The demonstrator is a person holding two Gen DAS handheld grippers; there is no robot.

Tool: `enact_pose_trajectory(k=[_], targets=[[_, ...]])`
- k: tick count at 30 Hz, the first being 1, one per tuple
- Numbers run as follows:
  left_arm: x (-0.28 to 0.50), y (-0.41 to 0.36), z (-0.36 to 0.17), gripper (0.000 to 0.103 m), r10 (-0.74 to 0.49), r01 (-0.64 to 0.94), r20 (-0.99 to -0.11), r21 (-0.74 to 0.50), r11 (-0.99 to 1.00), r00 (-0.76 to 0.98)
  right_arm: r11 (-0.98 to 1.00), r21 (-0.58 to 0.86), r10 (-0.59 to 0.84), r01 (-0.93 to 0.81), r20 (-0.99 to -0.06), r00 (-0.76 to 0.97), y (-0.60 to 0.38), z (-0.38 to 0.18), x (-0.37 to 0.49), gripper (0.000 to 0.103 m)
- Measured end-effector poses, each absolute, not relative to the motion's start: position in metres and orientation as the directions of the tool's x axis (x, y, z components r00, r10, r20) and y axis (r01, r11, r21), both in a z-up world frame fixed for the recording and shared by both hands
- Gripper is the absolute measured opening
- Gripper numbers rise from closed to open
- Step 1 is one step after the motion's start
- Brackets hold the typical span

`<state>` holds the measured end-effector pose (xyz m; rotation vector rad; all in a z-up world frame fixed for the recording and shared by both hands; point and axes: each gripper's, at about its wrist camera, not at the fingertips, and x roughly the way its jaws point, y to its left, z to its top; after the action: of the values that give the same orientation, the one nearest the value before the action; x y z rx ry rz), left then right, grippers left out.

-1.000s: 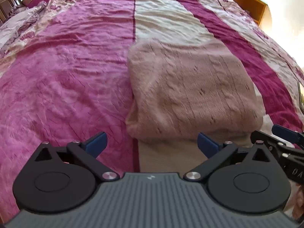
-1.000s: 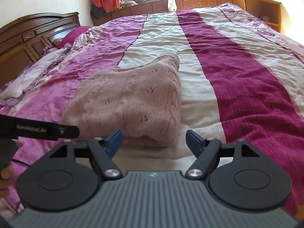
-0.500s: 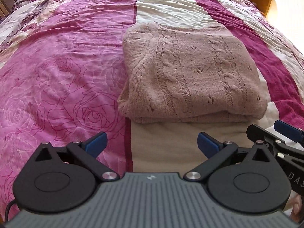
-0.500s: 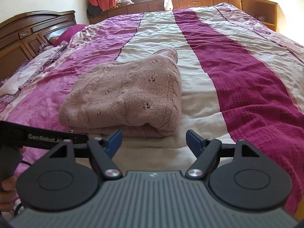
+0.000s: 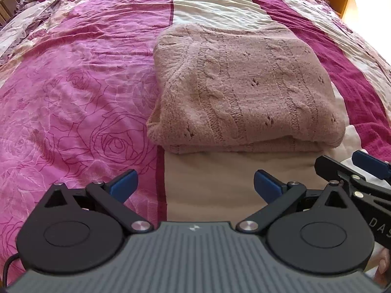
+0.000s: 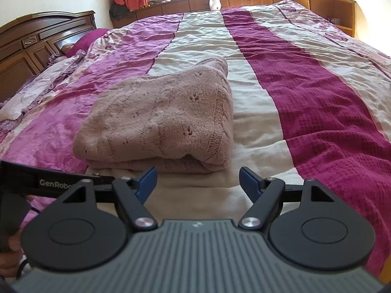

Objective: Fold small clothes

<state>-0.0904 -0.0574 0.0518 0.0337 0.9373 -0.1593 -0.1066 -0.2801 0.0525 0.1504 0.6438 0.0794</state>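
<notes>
A folded pink cable-knit sweater (image 5: 242, 92) lies mid-frame on the striped bedspread (image 5: 73, 97). The left hand-held gripper (image 5: 194, 185) and the right hand-held gripper (image 6: 198, 180) are both spread wide and empty, low in frame, just short of the sweater's near edge.

"GenRobo" on left gripper (image 6: 73, 183); "DA" on right gripper (image 5: 366, 210).

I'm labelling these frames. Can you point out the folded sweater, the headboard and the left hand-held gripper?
folded sweater (image 5: 244, 85): left wrist view, middle of its knitted top layer.
headboard (image 6: 31, 41): right wrist view, carved wooden panel.
left hand-held gripper (image 5: 194, 188): left wrist view, midway between its blue fingertips.
</notes>
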Motion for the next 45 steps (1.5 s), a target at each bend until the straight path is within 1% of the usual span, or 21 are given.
enact_pose_trajectory(k=[45], targets=[[-0.0919,-0.0570,0.0516,0.103,-0.135,0.166,-0.802,-0.045,0.985,0.582,0.986,0.166,0.120,-0.025,-0.594,0.796,-0.2801,0.0529,-0.1060,0.076]])
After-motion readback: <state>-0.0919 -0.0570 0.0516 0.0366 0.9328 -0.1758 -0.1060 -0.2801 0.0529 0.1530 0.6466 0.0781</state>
